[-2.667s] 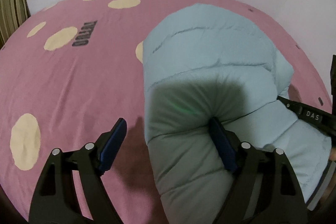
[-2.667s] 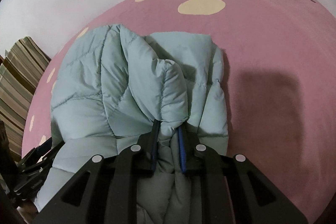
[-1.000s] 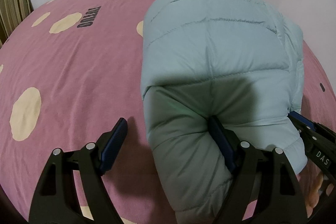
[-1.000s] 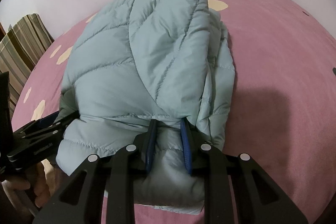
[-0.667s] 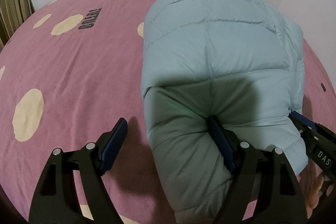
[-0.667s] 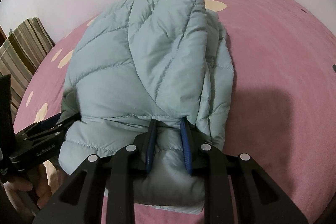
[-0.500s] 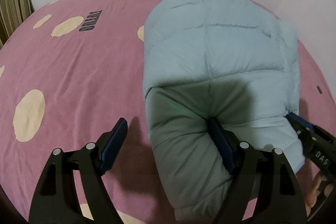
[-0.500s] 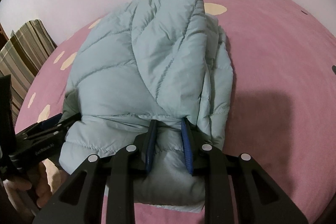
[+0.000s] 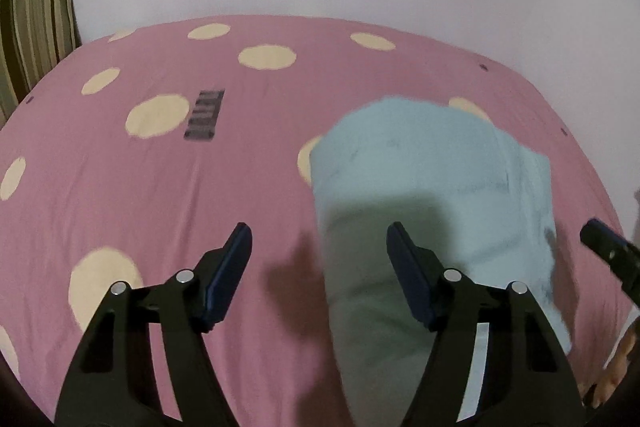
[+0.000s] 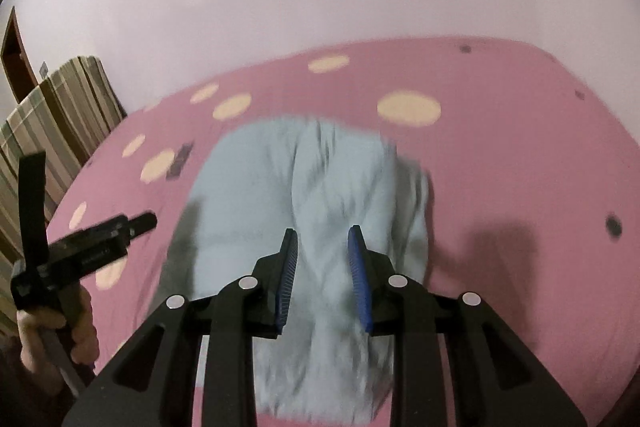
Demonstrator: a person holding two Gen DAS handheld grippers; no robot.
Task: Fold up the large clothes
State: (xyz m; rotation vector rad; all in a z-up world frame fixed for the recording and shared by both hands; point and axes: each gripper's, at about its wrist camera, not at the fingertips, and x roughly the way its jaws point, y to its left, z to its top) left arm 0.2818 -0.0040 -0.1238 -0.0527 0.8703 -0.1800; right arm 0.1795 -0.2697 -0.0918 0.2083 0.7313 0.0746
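Blue fingers closing, seemingly clear of jacket; right gripper parted.

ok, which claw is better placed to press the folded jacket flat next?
Right, probably: right claw hangs centred over the jacket. Left claw, jaws closing on nothing, straddles only its edge over the bedspread.

1. A dark printed word is seen on the pink bedspread beside a cream dot; it is too blurred to be read.
2. Pale lettering, possibly a brand, is seen on the left gripper body, illegible.
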